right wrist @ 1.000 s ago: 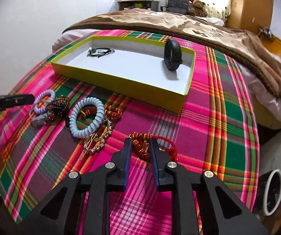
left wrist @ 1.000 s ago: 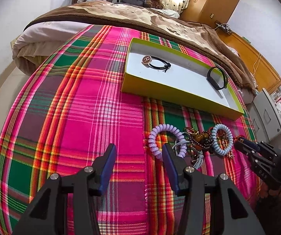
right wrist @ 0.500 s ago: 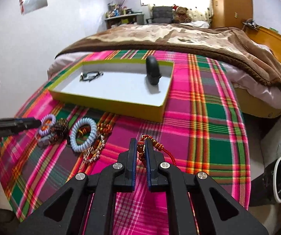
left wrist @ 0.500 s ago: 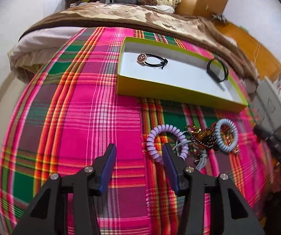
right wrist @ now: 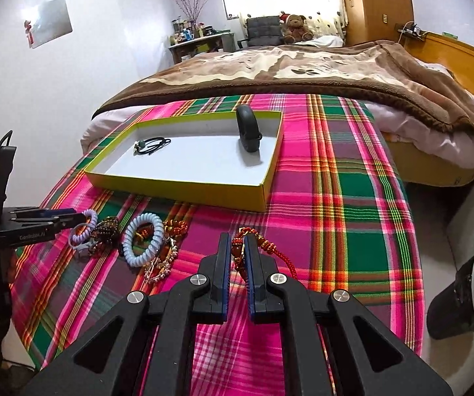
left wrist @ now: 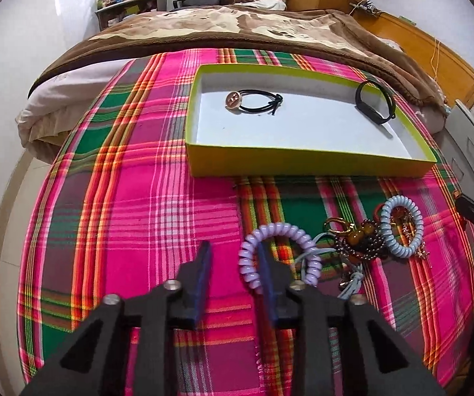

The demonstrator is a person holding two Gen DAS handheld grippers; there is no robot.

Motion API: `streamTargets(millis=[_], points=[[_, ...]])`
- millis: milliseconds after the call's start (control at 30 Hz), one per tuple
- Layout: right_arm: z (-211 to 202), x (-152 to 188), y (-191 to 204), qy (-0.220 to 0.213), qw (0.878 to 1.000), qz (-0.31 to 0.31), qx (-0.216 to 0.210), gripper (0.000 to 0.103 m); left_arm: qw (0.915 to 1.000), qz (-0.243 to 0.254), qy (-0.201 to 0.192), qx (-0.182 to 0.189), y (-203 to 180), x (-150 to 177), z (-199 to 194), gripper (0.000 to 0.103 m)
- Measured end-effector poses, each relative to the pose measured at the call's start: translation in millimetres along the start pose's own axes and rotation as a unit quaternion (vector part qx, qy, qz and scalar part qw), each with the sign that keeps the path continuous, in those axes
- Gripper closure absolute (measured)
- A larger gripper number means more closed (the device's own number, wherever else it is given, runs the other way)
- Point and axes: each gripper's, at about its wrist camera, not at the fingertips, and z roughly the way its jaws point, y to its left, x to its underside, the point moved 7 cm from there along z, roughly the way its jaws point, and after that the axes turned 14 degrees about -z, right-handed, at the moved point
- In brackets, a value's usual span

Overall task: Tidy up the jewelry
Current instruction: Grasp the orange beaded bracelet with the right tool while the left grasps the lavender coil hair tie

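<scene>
Inside yellow box (left wrist: 306, 161): hair tie (left wrist: 253, 102), black band (left wrist: 374, 104); right tool (right wrist: 237, 247) grips red bracelet (right wrist: 263, 247); left tool (left wrist: 233, 257) closing around purple coil (left wrist: 278, 257)

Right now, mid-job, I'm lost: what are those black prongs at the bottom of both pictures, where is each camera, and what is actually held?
The prongs are two hand-held grippers, one in each of a person's hands, not robot arms. Each picture comes from a wide-angle camera on one gripper, looking forward along its fingers.

In the right camera, the right gripper is shut on a red beaded bracelet.

In the left camera, the left gripper is closing; one finger sits inside the purple coil hair tie, but the pads are not yet pressing it.

Everything lies on a plaid blanket on a bed. Beside the purple tie lie a blue coil hair tie and a tangle of brown beaded pieces. Behind stands a yellow-green tray holding a black hair tie with a charm and a black wristband.
</scene>
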Motion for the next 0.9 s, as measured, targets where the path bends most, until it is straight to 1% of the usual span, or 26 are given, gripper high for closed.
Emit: streamTargets(millis=[33,67,233,300,500,633,733,800,833,867,900], points=[[-0.1,0.0,0.0,0.000,1.000,0.000,-0.001,0.095,1.0000,0.001,0.000,0.004,-1.4,0.3,-0.1,0.089],[0.1,0.1,-0.2,0.001,1.000,0.000,-0.001,0.095,1.0000,-0.002,0.002,0.008,-2.5,0.2,0.0,0.091],[-3.1,0.3,-3.5,-0.006,1.000,0.004,0.006,0.095,0.9997,-0.005,-0.003,0.023,-7.7,1.5,-5.0,0.092],[-3.5,0.3,-4.9,-0.006,1.000,0.007,0.008,0.095,0.9995,-0.012,-0.017,0.023,-6.4,-1.4,-11.6,0.092],[-6.1,0.4,-4.4,-0.008,1.000,0.010,0.013,0.095,0.9982,-0.026,-0.045,0.031,-0.8,-12.8,-28.2,0.093],[-6.3,0.6,-3.2,-0.007,1.000,0.010,0.013,0.095,0.9971,-0.039,-0.054,0.034,5.5,-17.6,-35.7,0.093],[-6.6,1.6,-1.3,-0.006,1.000,0.009,0.012,0.095,0.9972,-0.055,-0.034,0.037,13.2,-17.7,-24.8,0.092],[-6.4,1.8,0.3,-0.005,1.000,0.008,0.011,0.095,0.9981,-0.049,-0.025,0.027,15.1,-16.4,-15.7,0.090],[-6.4,1.8,0.3,-0.004,1.000,0.007,0.011,0.095,0.9982,-0.051,-0.020,0.024,15.4,-15.1,-13.0,0.083],[-6.2,1.8,0.1,-0.004,1.000,0.007,0.011,0.095,0.9983,-0.049,-0.014,0.029,13.6,-13.5,-10.7,0.074],[-5.4,1.5,0.1,-0.003,1.000,0.008,0.010,0.095,0.9981,-0.046,-0.011,0.039,10.7,-12.2,-9.5,0.070]])
